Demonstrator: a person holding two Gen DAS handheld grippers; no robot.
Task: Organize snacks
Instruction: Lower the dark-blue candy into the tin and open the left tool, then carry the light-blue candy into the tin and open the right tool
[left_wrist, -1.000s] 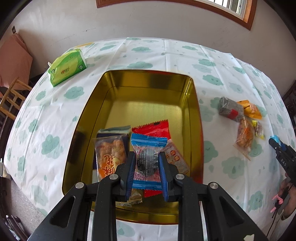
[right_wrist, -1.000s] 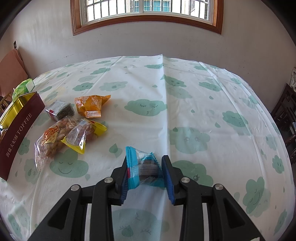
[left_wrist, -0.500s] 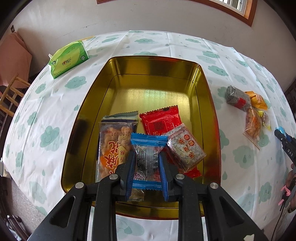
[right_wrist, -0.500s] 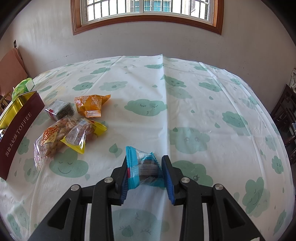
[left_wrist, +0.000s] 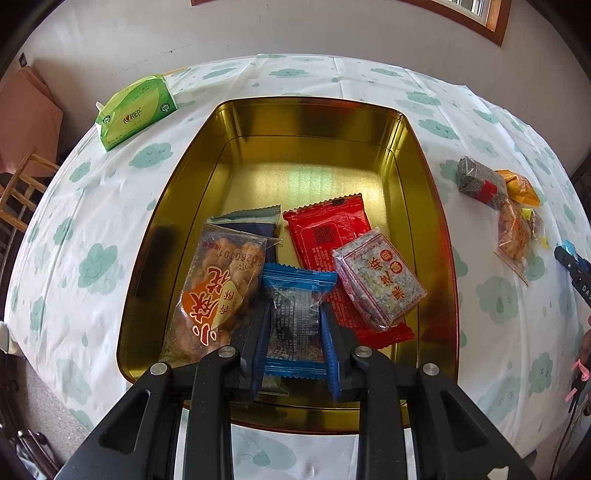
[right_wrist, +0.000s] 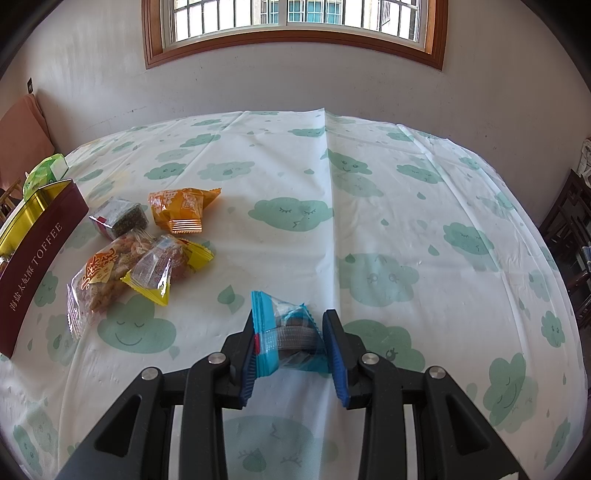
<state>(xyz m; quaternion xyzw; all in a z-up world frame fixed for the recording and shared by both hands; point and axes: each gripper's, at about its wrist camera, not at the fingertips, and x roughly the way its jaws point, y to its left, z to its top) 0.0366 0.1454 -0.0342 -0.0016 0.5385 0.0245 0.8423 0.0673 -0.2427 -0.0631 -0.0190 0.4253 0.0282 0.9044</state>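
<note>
the left tongs have sunk into the gold tin, jaws opening around a blue packet near the tin's near edge; its far half is bare. the right tongs grip another blue snack above the worktop.

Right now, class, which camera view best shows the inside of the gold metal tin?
The left wrist view: it looks down into the gold metal tin, showing its floor and packets. The right wrist view shows only its maroon outer wall and gold rim.
</note>
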